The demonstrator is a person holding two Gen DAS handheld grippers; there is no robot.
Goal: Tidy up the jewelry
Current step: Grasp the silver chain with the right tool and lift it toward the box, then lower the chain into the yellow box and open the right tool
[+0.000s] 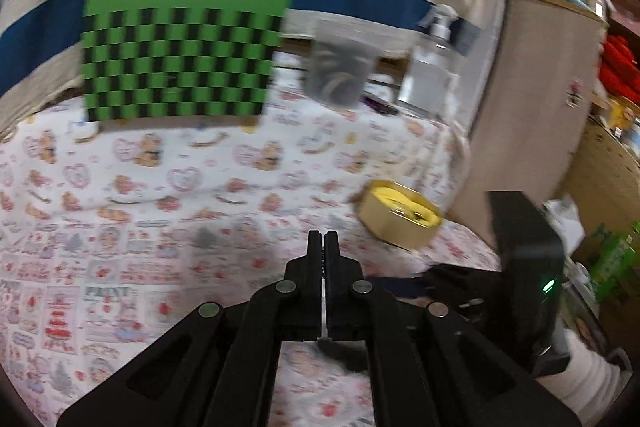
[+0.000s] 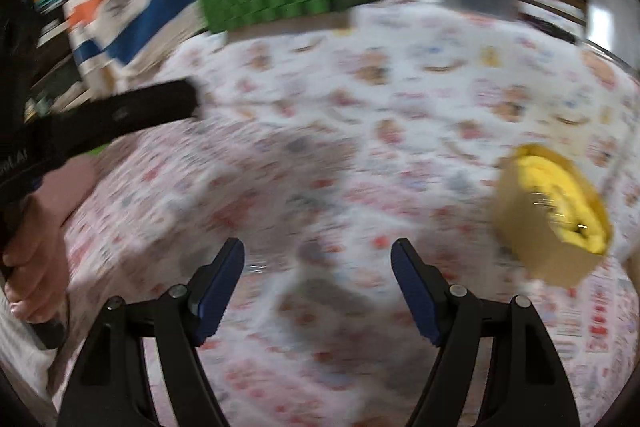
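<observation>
1. Left gripper (image 1: 323, 239) is clamped shut on nothing, hanging above the cloth (image 1: 160, 195)
2. Right gripper (image 2: 318, 255) gapes empty, probably readied for grasping
3. Box (image 2: 548, 215) sits far right, open; jewelry inside is too blurred to tell

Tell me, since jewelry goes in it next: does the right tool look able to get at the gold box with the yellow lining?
Probably yes. The right tool stands open with nothing between its fingers, and the gold box sits uncovered just off to its right on the patterned tablecloth, with nothing in between. Blur hides fine detail.
</observation>
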